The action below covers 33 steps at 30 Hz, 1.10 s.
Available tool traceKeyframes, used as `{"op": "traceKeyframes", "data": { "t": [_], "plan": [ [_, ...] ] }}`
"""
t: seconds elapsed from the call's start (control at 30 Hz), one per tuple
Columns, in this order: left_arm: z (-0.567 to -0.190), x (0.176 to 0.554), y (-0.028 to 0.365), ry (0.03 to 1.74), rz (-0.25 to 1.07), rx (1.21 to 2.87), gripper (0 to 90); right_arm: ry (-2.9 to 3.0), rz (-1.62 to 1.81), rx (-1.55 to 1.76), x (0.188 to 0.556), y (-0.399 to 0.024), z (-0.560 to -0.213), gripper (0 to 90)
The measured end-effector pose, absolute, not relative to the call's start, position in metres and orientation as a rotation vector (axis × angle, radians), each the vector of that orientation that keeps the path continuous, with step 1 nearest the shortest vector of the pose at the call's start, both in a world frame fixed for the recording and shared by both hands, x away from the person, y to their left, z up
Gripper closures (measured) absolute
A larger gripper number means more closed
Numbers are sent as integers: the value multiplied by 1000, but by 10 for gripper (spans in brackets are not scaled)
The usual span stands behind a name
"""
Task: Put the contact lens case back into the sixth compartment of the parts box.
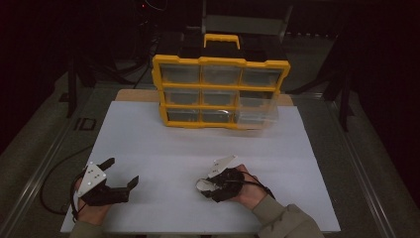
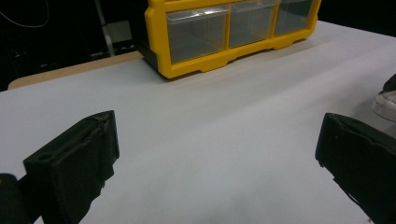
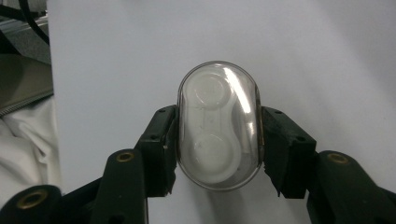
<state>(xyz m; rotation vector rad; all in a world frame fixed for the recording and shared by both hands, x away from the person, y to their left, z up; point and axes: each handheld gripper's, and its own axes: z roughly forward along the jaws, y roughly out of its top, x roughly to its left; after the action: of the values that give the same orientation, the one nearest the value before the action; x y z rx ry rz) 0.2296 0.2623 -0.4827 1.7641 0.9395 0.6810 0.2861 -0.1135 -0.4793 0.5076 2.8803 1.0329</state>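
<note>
White sheet (image 1: 198,148) covers the table top; all positions below are given relative to the yellow drawer cabinet (image 1: 220,91) standing at the sheet's far edge.

Cabinet: upright, yellow frame, three rows of three clear drawers, yellow handle (image 1: 221,39) on top. The lower right drawer (image 1: 256,113) is pulled out toward the person and sticks forward of the frame. In the left gripper view the bottom row of drawers (image 2: 196,32) looks clear; contents cannot be told.

Right gripper (image 1: 208,185): well in front of the cabinet, just right of its centre line, low over the sheet. Jaws closed on a small oval clear case (image 3: 218,137), one jaw pressed on each long side. Two round white wells are visible inside the case. The case is held above bare sheet, well apart from the cabinet.

Left gripper (image 1: 123,173): in front of the cabinet and to its left, near the sheet's near edge. Jaws spread wide, nothing between them, bare sheet below.

Between both grippers and the cabinet lies bare sheet. Dark cables (image 1: 54,168) run on the table left of the sheet.
</note>
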Motion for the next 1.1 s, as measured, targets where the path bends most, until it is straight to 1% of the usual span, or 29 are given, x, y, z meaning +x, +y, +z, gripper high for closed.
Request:
{"op": "traceKeyframes", "data": {
  "t": [1.1],
  "plan": [
    [-484,230,261,938,682,1765,3,2838,1082,617,291,-136,-432,491]
  ]
}}
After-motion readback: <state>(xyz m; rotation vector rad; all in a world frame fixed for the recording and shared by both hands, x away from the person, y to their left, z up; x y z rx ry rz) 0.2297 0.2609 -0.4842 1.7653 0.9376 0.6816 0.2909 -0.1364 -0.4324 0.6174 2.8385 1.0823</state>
